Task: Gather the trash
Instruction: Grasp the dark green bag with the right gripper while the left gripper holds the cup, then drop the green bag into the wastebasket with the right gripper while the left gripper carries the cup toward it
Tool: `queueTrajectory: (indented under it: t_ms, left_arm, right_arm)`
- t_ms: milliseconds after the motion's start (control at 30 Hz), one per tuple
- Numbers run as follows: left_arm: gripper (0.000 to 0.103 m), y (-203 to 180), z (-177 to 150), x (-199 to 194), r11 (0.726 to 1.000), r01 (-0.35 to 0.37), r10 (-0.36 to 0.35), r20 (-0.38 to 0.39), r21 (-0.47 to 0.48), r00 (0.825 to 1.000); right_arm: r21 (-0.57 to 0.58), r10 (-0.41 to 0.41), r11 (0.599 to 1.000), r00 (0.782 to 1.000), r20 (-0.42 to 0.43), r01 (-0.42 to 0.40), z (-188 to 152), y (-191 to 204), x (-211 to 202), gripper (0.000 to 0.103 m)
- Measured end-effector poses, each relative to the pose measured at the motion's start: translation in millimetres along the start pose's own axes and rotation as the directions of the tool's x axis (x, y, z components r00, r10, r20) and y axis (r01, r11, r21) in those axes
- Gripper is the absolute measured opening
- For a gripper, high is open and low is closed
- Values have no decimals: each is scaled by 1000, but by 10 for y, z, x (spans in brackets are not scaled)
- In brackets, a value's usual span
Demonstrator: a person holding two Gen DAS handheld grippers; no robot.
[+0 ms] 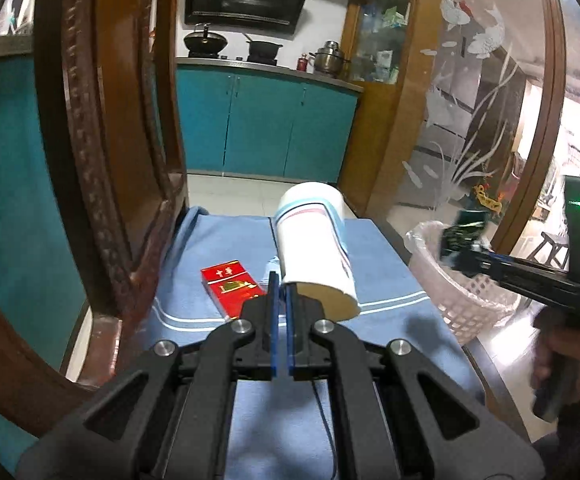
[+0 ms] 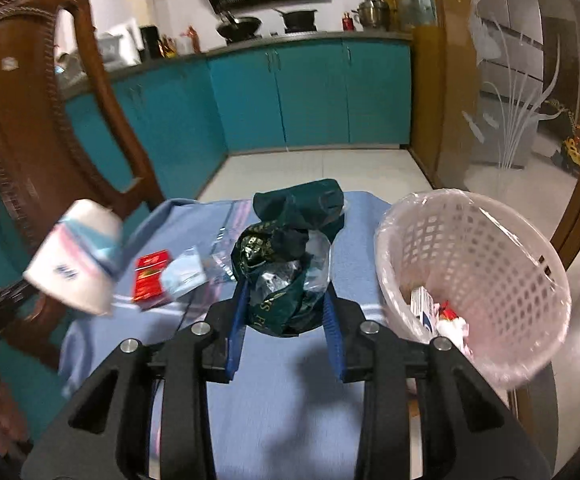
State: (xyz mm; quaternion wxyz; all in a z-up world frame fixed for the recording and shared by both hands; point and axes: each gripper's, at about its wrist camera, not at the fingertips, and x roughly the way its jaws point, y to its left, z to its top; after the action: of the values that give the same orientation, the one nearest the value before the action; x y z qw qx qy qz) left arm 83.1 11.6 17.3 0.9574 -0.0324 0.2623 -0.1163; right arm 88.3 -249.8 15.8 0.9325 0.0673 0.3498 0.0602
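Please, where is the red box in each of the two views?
Left wrist view: the red box lies on the blue cloth, lower centre-left, beside the paper cup.
Right wrist view: the red box is at centre-left, on the same cloth.
Shared landmark: the white basket, right side.

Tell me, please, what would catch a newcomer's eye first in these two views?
Probably the white paper cup, tipped on its side and pinched by its rim in the left tool above the blue cloth. Next, the crumpled dark green wrapper between the pads of the right tool, just left of the white lattice basket that already holds some scraps. A red pack lies flat on the cloth.
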Motion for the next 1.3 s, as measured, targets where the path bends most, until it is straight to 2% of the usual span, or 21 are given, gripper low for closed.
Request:
queueTrajectory:
  t_ms: [100,267,467,567,700,733,767,800,833,900,967,1000,1067,1100,1167,1300]
  left_arm:
    - [4,-121,-18,21,1000,-9,10,-6,30,1000]
    - [4,-149,-58,68,999,-17,17,-22,27,1000]
    - [4,-111,-73,80,1000,-21,21,-34,20,999]
    - [4,-111,-78,91,1000,-18,19,-39,20,999]
    - [4,-134,-70,99,1000,-10,11,-42,24,999]
    - [4,-148,-73,104,1000,-7,8,-44,28,999]
    - [4,-151,-75,108,1000,-7,8,-44,29,999]
    - [4,-163,-81,119,1000,-4,6,-45,30,999]
    - [4,-173,-88,138,1000,-2,3,-50,31,999]
    - [4,-200,-103,184,1000,10,-8,-63,29,998]
    - [4,-237,-118,232,999,27,-26,-74,24,997]
    - [4,-269,-121,250,999,33,-31,-79,26,996]
    - [4,-419,-132,297,997,61,-57,-87,40,995]
    - [4,-484,-130,308,996,76,-72,-88,44,994]
    - [4,-752,-96,373,990,135,-129,-94,53,987]
    - [4,-1370,29,510,968,232,-223,-87,100,971]
  right_arm:
    - [0,9,1000,1000,-5,-9,-138,-19,-66,35]
    - [-18,4,1000,998,-55,-5,-193,63,123,35]
    - [-15,10,1000,999,-34,-10,-161,29,41,35]
    - [9,-23,1000,1000,12,22,-112,-119,12,35]
    - [120,-135,985,987,86,125,50,-650,-20,37]
    - [151,-175,975,981,84,162,77,-821,22,39]
    - [176,-206,966,975,80,189,87,-950,63,46]
    - [224,-239,950,969,66,219,85,-1168,149,61]
    - [252,-245,941,968,48,226,72,-1283,202,68]
    - [334,-238,915,971,-2,225,44,-1514,240,71]
    - [436,-188,887,981,47,150,48,-1633,27,76]
    - [468,-176,876,981,85,117,40,-1654,-90,85]
    - [520,-187,851,966,177,70,15,-1695,-350,93]
    - [541,-211,839,951,225,58,0,-1715,-482,94]
    - [570,-245,820,931,270,50,-12,-1771,-621,94]
    - [622,-269,782,925,268,47,-64,-1901,-624,94]
